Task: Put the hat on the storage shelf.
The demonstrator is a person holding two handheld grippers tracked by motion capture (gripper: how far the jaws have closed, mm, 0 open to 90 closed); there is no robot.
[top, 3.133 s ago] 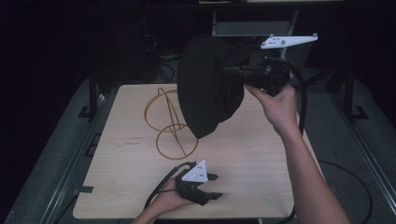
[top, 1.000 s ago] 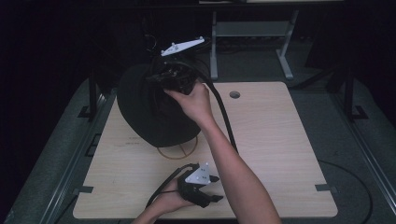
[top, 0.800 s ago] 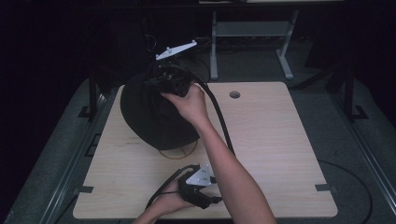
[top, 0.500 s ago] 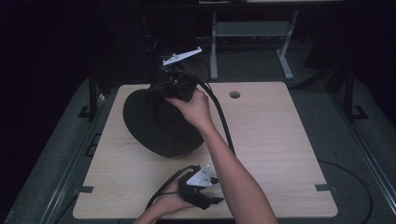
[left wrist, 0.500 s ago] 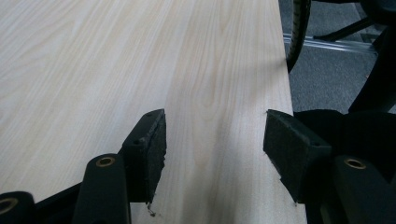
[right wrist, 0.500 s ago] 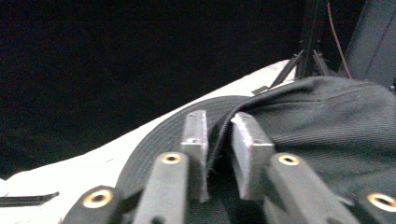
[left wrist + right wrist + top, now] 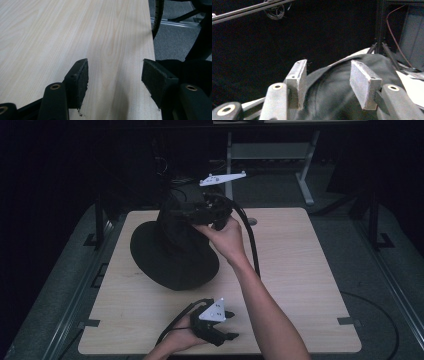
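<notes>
A black brimmed hat [image 7: 170,255] sits on the left half of the wooden table [image 7: 310,270], crown up and tilted. My right gripper [image 7: 200,212] is at the hat's crown, held by a hand reaching across the table. In the right gripper view its jaws [image 7: 328,67] stand apart over the black hat fabric [image 7: 332,97], open. My left gripper [image 7: 227,337] rests near the table's front edge, apart from the hat. In the left gripper view it [image 7: 115,67] is open over bare wood [image 7: 50,37], nothing between the pads.
A thick black cable [image 7: 250,245] trails from the right gripper across the table's middle. A round hole [image 7: 251,221] lies at the table's far edge. A metal stand [image 7: 270,150] rises behind the table. The table's right half is bare wood.
The right gripper carried the hat from high at the right over to the left and lowered it over the wire stand, which is now hidden. The left gripper stayed put.
</notes>
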